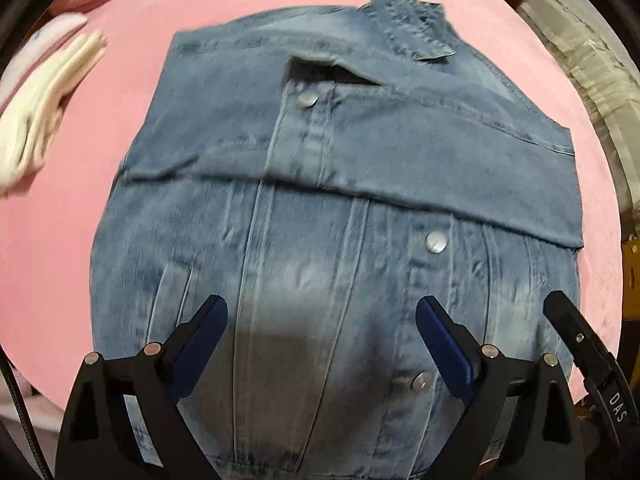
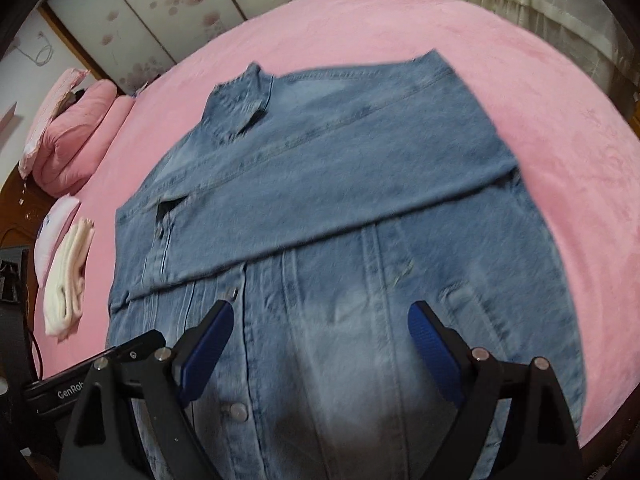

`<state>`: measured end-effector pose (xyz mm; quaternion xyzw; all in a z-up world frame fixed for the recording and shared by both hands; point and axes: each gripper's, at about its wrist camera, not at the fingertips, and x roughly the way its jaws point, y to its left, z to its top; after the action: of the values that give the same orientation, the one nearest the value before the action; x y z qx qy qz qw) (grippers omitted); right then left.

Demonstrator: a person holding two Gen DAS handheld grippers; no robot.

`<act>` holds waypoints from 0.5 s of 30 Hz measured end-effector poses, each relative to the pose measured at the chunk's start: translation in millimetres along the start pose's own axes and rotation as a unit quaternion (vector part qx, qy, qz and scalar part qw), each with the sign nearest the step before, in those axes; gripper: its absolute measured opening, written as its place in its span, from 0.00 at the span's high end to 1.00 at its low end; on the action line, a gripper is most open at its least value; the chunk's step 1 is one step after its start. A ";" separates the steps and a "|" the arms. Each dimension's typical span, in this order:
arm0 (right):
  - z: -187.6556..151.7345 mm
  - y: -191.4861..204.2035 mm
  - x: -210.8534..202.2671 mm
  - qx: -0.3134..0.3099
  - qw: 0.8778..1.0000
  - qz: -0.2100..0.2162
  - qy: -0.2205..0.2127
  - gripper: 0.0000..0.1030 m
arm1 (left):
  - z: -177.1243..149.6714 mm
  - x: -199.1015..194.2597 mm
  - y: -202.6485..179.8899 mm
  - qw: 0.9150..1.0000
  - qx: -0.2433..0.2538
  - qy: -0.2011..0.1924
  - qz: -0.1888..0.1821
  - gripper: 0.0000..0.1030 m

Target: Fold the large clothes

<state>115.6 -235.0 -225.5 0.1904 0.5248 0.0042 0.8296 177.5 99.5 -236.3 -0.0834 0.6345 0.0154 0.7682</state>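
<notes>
A blue denim jacket (image 1: 328,208) lies flat on the pink bed cover (image 1: 80,216), buttoned front up, with both sleeves folded across the chest and the collar (image 1: 412,24) at the far end. My left gripper (image 1: 322,320) hovers over the jacket's lower front, wide open, with nothing between its blue pads. In the right wrist view the same jacket (image 2: 344,200) fills the middle, collar (image 2: 240,104) far left. My right gripper (image 2: 320,328) also stands wide open above the lower front, holding nothing. Part of the other gripper shows at each view's edge.
Folded white clothes (image 1: 44,96) lie on the cover left of the jacket, seen too in the right wrist view (image 2: 68,276). A pink folded quilt (image 2: 76,136) sits near the headboard. Pale bedding (image 2: 532,4) hangs beyond the far edge. Bare pink cover (image 2: 580,160) surrounds the jacket.
</notes>
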 end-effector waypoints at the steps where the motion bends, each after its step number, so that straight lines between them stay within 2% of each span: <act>1: -2.8 0.1 -0.6 0.001 1.000 0.004 0.003 0.13 | -3.4 2.2 2.2 1.000 -0.004 0.003 0.000 0.09; 6: -16.5 -5.2 -18.5 0.011 1.000 0.020 -0.016 0.13 | -22.5 -3.9 12.6 1.000 -0.022 0.004 -0.003 0.09; 11: -24.3 -19.8 -51.0 0.018 0.998 0.032 -0.046 0.13 | -44.1 -35.5 11.5 0.999 -0.004 -0.027 0.018 0.09; 15: -34.2 -38.0 -91.3 0.017 0.995 0.039 -0.090 0.13 | -66.8 -66.8 8.8 0.998 0.011 -0.054 0.031 0.09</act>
<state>37.5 -278.5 -171.2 0.2249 0.4401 0.0104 0.8693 98.5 103.8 -184.1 -0.0538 0.5948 0.0365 0.8013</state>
